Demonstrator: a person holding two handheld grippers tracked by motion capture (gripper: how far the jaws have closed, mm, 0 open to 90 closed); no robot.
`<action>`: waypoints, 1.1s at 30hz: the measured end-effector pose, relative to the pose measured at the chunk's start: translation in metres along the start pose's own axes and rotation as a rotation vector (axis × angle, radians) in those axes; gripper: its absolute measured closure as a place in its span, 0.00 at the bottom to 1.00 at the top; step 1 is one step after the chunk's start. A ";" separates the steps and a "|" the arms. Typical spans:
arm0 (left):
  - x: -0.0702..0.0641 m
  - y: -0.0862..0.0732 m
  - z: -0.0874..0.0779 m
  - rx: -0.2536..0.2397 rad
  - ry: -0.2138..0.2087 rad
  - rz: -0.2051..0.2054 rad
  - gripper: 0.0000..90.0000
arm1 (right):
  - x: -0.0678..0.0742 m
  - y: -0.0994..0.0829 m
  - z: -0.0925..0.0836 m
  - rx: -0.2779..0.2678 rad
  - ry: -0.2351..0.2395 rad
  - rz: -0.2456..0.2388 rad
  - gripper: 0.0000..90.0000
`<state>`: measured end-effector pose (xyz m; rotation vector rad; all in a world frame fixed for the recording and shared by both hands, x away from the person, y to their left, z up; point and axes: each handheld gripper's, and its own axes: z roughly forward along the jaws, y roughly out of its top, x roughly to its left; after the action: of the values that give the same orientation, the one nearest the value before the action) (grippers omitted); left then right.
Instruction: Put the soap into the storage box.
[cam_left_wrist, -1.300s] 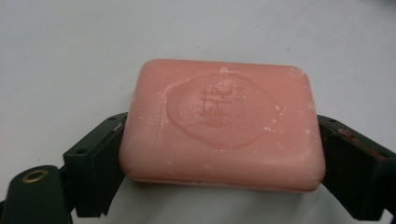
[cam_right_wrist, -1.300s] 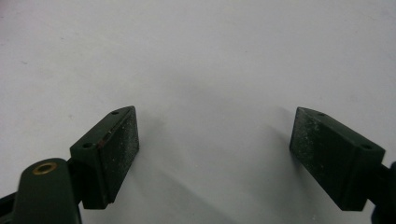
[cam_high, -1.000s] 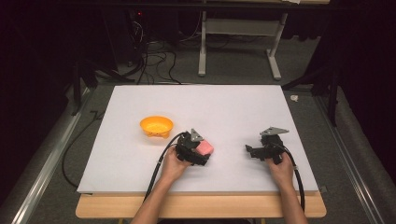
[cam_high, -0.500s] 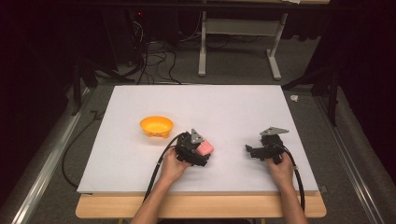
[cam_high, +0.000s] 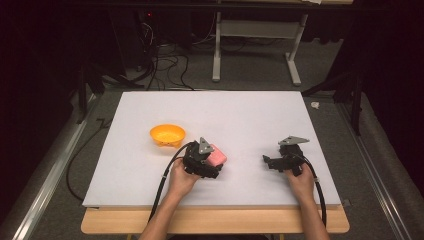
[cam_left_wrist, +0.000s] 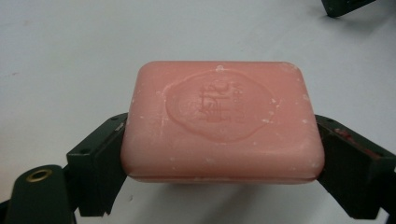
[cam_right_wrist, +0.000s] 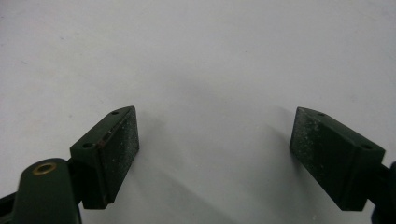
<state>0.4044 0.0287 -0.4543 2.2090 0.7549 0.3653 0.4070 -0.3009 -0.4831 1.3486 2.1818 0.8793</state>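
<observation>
left gripper (cam_high: 216, 161) pinching pink soap (cam_left_wrist: 223, 120), just right of the orange bowl (cam_high: 167, 135) | right gripper (cam_right_wrist: 217, 154) jaws spread wide over bare table (cam_high: 250, 115), well right of the bowl

bowl (cam_high: 167, 135): on the table (cam_high: 250, 115), left of centre
soap (cam_high: 217, 156): just right of the bowl, nearer the person, between the left tool (cam_high: 212, 165) jaws
right tool (cam_high: 272, 162): well right of the soap, over bare table
</observation>
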 end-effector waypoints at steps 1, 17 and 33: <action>0.000 0.000 -0.001 -0.004 -0.001 -0.002 0.15 | 0.000 0.000 0.000 0.000 0.000 0.000 0.18; 0.005 -0.016 -0.025 -0.038 0.018 -0.070 0.15 | 0.000 0.000 0.000 0.000 0.000 0.000 0.18; 0.009 -0.029 -0.043 -0.044 0.052 -0.103 0.15 | 0.000 0.000 0.000 0.000 0.000 -0.001 0.18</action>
<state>0.3792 0.0742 -0.4464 2.1174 0.8775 0.3857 0.4069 -0.3009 -0.4831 1.3476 2.1822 0.8784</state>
